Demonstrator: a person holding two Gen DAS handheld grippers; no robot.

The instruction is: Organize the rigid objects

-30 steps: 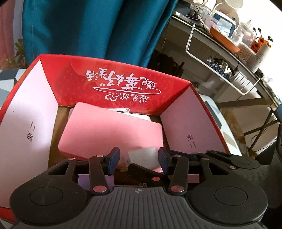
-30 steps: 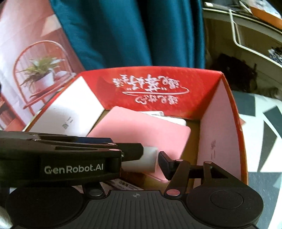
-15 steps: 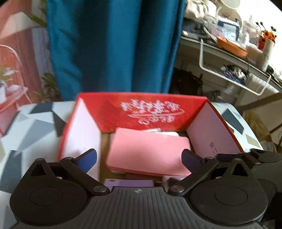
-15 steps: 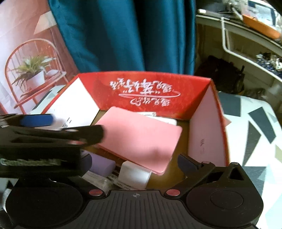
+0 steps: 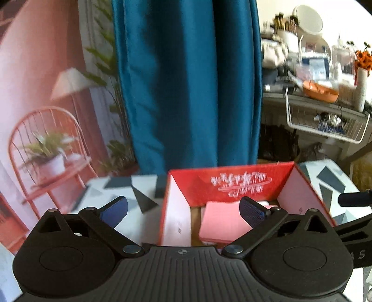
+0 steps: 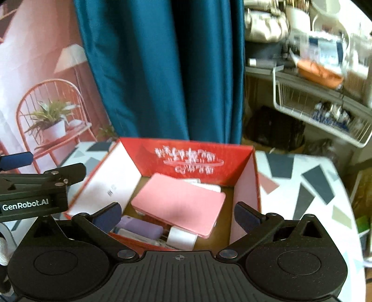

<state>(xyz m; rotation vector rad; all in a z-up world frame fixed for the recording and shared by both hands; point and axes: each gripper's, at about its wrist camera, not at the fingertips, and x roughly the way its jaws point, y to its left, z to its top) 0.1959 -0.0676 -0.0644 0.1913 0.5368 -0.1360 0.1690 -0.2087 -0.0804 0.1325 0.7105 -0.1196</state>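
Looking from the left wrist, left gripper (image 5: 183, 210) has both jaws spread wide with nothing between them, above the near edge of the red box (image 5: 241, 183) holding a pink case (image 5: 220, 223) on the patterned table (image 5: 144, 188). From the right wrist, right gripper (image 6: 177, 215) is likewise released and empty; the pink case (image 6: 179, 204) lies in the red box (image 6: 188, 160) over a purple item (image 6: 139, 226) and a white block (image 6: 182, 238), with the left gripper (image 6: 34, 185) at left.

A lived-in home room: teal curtain (image 6: 160, 69) straight ahead of the claw, cluttered vanity shelf (image 6: 309, 86) with makeup brushes (image 5: 282, 22) to its right.
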